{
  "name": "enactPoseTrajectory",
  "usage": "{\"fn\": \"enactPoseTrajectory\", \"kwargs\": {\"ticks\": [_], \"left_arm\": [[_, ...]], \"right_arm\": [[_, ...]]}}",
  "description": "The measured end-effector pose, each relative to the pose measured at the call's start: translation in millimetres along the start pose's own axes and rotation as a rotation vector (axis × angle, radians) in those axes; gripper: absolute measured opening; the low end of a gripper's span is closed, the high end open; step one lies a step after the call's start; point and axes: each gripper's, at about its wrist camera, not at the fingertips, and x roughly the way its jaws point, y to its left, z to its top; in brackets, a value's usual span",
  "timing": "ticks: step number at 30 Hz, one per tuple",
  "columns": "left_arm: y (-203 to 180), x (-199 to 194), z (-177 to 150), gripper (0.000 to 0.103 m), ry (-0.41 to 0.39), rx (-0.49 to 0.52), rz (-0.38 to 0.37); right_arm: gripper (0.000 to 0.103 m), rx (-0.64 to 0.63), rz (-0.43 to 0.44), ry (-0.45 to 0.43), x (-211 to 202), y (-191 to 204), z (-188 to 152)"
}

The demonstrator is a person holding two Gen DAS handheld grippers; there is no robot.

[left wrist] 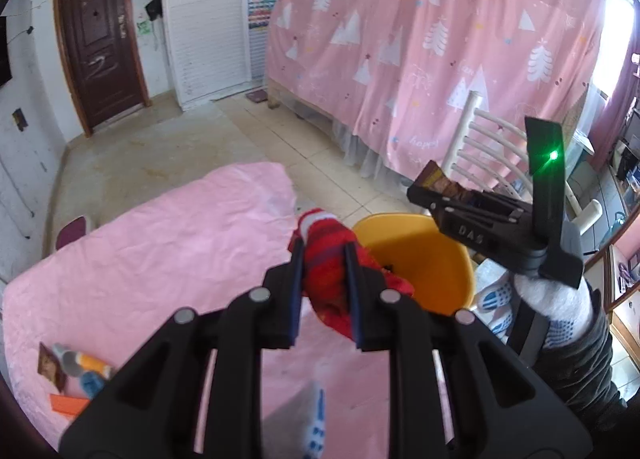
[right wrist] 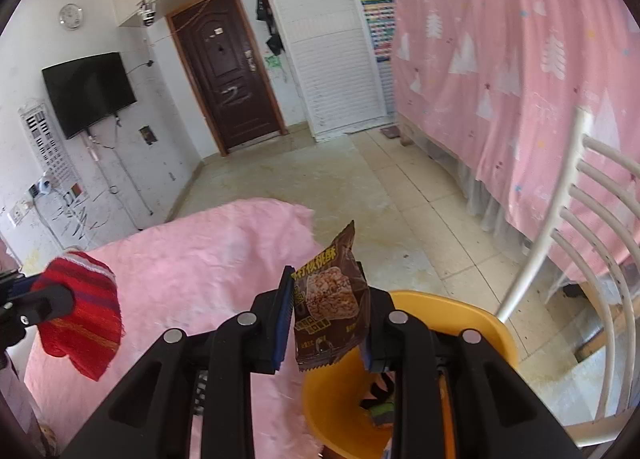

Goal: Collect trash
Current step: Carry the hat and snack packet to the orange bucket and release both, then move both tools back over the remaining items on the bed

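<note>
My left gripper [left wrist: 325,255] is shut on a red striped cloth [left wrist: 326,259], held over the pink-covered table's edge beside the yellow bin [left wrist: 440,279]. The same cloth [right wrist: 86,315] shows at the left of the right wrist view. My right gripper [right wrist: 326,311] is shut on a brown snack wrapper [right wrist: 332,315] just above the yellow bin [right wrist: 460,319], which holds a few scraps. In the left wrist view the right gripper [left wrist: 430,183] hangs above the bin with the wrapper [left wrist: 436,179] in its jaws, carried by a gloved hand [left wrist: 532,311].
Several small items lie on the pink table cover [left wrist: 160,259] at the lower left: a brown packet [left wrist: 51,367], an orange tube [left wrist: 90,365] and an orange card [left wrist: 68,403]. A white chair [right wrist: 592,243] stands right of the bin. A pink curtain [left wrist: 440,51] hangs behind.
</note>
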Motion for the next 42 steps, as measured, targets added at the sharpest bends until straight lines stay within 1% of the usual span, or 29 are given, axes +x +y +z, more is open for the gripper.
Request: {"fn": "enactPoseTrajectory", "kwargs": {"ticks": [4,8,12,14,16,17,19,23,27,32,35,37,42], "left_arm": [[-28,22,8,0.018,0.033,0.034,-0.015],[-54,41,16,0.018,0.055,0.078,-0.037],[-73,58,28,0.018,0.066,0.108,-0.033],[-81,68,35,0.021,0.070,0.114,-0.031],[-87,76,40,0.031,0.074,0.111,-0.037],[-89,80,42,0.034,0.075,0.109,-0.038],[-92,88,46,0.048,0.082,0.099,-0.043],[-91,92,45,0.049,0.086,0.084,-0.053],[-88,89,42,0.049,0.090,0.081,-0.057],[-72,73,40,0.049,0.070,0.051,-0.069],[-61,59,37,0.050,0.054,0.032,-0.069],[-52,49,35,0.054,0.039,0.019,-0.068],[-25,25,27,0.054,0.008,-0.021,-0.059]], "right_arm": [[0.018,0.038,-0.025,0.014,4,-26,-11],[0.018,0.074,-0.038,0.023,7,-42,-18],[0.018,0.112,-0.051,0.034,8,-59,-26],[0.019,0.130,-0.059,0.038,9,-68,-29],[0.019,0.143,-0.063,0.043,9,-74,-33],[0.020,0.147,-0.064,0.045,10,-75,-34],[0.021,0.151,-0.065,0.048,10,-77,-35],[0.026,0.151,-0.064,0.048,8,-76,-38],[0.030,0.146,-0.059,0.044,6,-70,-35],[0.040,0.119,-0.050,0.026,-3,-52,-25],[0.044,0.088,-0.040,0.013,-9,-35,-18],[0.046,0.061,-0.030,0.007,-13,-21,-13],[0.052,0.005,-0.005,0.002,-15,17,-3]]}}
